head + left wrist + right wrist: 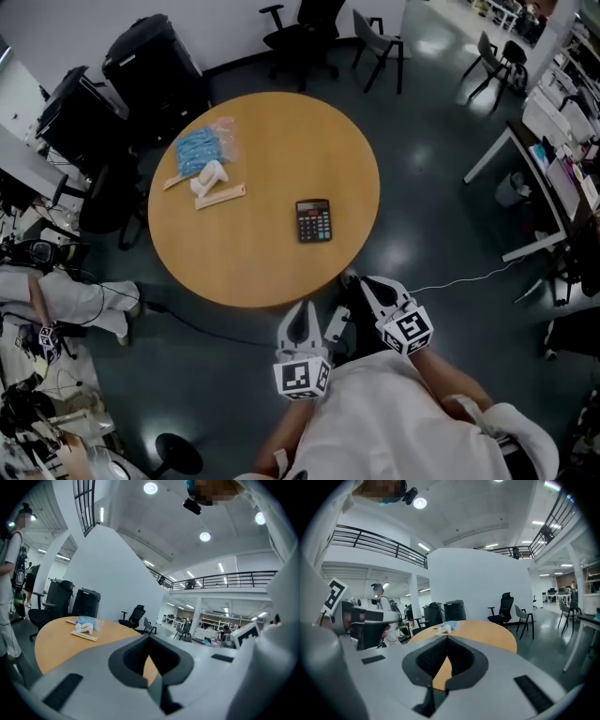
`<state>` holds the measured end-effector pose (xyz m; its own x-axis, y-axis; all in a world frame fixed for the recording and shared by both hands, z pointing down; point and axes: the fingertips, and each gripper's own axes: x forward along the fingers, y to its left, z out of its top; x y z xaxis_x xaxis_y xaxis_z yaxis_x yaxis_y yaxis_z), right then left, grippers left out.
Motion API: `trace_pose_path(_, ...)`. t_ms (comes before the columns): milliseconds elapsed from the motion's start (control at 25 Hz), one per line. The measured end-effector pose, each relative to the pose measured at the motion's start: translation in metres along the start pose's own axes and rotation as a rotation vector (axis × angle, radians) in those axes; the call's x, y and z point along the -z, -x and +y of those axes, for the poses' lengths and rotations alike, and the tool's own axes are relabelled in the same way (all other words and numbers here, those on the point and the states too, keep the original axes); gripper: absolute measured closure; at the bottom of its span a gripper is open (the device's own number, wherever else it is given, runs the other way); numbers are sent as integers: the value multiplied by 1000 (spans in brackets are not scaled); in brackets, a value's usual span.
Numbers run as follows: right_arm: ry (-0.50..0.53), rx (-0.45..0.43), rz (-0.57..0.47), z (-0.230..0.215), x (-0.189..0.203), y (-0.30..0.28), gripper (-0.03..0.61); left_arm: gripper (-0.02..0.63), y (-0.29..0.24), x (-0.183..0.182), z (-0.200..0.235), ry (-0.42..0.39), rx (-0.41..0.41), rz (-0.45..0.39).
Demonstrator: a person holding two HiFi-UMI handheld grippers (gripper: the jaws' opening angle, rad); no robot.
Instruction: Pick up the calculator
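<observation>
Spotter: Where on the counter (272,277) is the calculator (313,221)?

Handler: Flat on its near-right part, face up. It sits well inside the rim, with bare wood all round it.

Spotter: And the tools?

Handler: Both are off the counter, just past its near edge and over the floor. The left tool (302,311) has its jaws together with nothing between them, and so does the right tool (370,284). The right one is closer to the rim. Neither touches the counter.

Spotter: Anything else on the counter?

Handler: A blue packet (202,148), a white lump (208,176) and a pale strip (220,197) are bunched at its far-left part, well apart from the calculator.

Spotter: Room round the counter?

Handler: There's open floor to its right. Black chairs (302,37) stand beyond its far edge, and black cases (155,61) stand at far left. A seated person's legs (66,295) are to its left, and a dark cable (187,323) lies on the floor by its near edge.
</observation>
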<state>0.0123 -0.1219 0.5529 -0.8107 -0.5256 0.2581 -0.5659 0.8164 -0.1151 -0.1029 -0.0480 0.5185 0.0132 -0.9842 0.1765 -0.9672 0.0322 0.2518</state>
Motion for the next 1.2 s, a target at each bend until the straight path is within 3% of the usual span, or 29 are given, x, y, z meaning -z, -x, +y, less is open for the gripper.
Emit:
trace_pose_path(320,25,-176,149,-84,45,-145,561,607,-115,-16,40,13,-46,-25)
trace_pose_path(480,17,-218,257,-131,77,-209,556,607,-161,-19,53,25,-76,-11)
trace_pose_path(560,-9,-239,322,-147,97,-236,512,607,-175,-15,58,41,-91,10)
trace_pose_path(640,-42,-264,390,-158,115,-259,424,607,-188,-9,62,62,-97,35)
trace_pose_path(920,-92,-373,538,-161,157,-314,376,607,-211,5,76,92,-109,89)
trace_pose_path(1200,-143,-489,603,-148,166,-332,371,607,-214,6,80,109,-123,110)
